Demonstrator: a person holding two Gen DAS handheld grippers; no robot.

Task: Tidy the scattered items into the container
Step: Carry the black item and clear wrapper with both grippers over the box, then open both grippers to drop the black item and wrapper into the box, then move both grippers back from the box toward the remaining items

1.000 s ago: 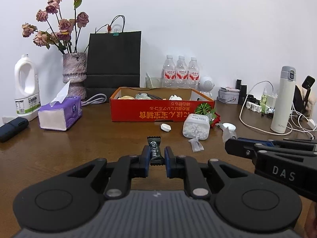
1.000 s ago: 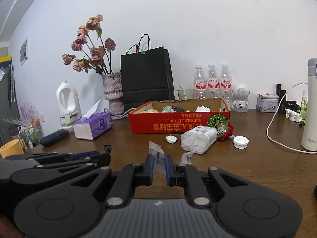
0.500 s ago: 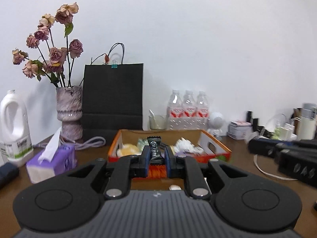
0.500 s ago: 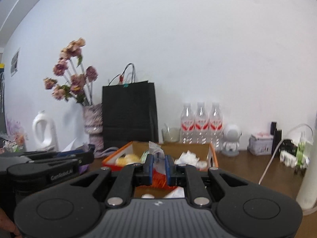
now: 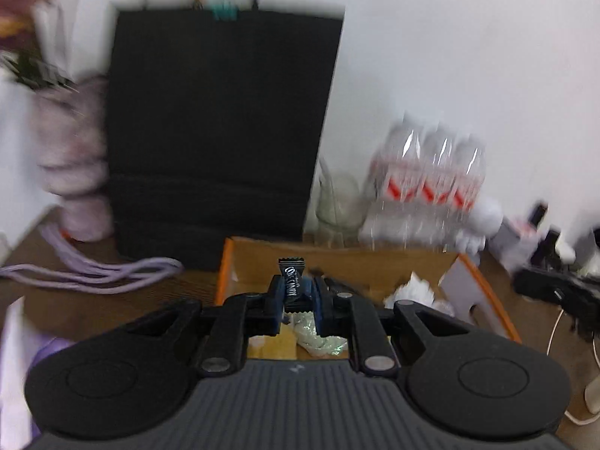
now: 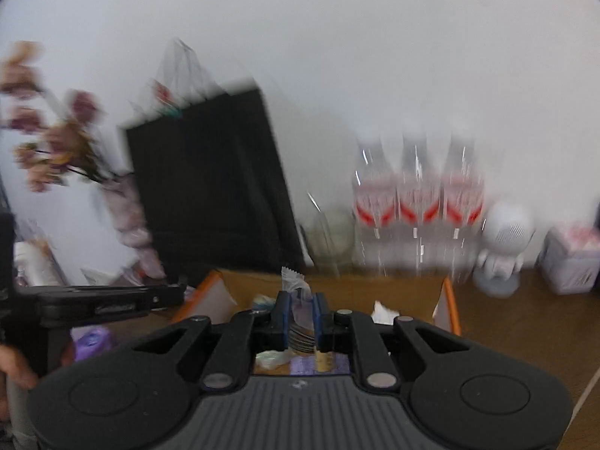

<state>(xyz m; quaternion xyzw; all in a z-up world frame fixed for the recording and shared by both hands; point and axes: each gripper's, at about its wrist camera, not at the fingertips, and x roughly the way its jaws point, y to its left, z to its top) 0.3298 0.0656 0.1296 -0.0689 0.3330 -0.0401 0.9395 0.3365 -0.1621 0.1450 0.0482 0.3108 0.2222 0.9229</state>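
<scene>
Two grippers over the orange cardboard box: left gripper clamps a black candy, right gripper a clear wrapper (background blurred).

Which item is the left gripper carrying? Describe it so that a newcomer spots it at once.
Find the orange cardboard box in front of the tall black paper bag. Over it, the left gripper pinches a small black candy wrapper with white lettering; the right gripper's wrapper is clear.
</scene>
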